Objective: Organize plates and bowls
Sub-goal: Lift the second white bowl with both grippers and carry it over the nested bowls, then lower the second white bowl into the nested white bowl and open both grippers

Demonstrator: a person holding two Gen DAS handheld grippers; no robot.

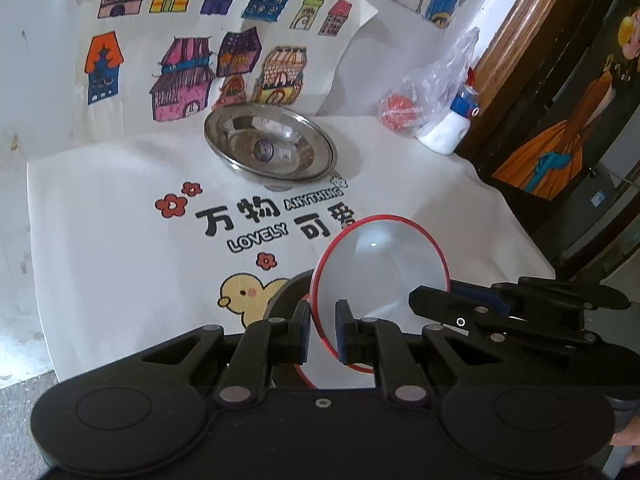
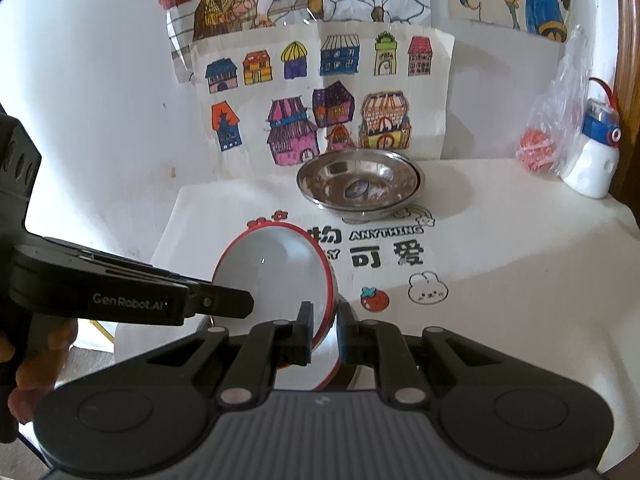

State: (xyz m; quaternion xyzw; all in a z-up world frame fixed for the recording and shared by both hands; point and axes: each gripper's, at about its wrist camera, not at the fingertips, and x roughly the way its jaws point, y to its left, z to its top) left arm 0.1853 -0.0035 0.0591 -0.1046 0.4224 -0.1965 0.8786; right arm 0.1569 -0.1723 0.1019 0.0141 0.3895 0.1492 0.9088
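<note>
While both grippers close in on it from opposite sides, a white plate point(image 1: 380, 264) with a red rim stands tilted on edge above a printed cloth point(image 1: 120, 248). In the left wrist view, the left gripper point(image 1: 322, 330) has its two fingers set a little apart with the plate's lower rim running between them; whether the pads actually press the rim cannot be told. In the right wrist view, the right gripper point(image 2: 324, 330) straddles the opposite rim the same way, fingers slightly apart, contact again unclear. Beyond both sets of fingertips, well apart from the plate, sits a stack of steel bowls point(image 2: 360, 184). Further off to the right of the fingers are a plastic bag point(image 2: 560, 128) and a white bottle point(image 2: 592, 168).

Likely risks: the plate is thin, glossy and held only at its edge, so a weak or uneven pinch could let it pivot or slip down onto the cloth. With two grippers on one plate, pulling in different directions could twist it free. Releasing one side before the other is firm would probably tip it
</note>
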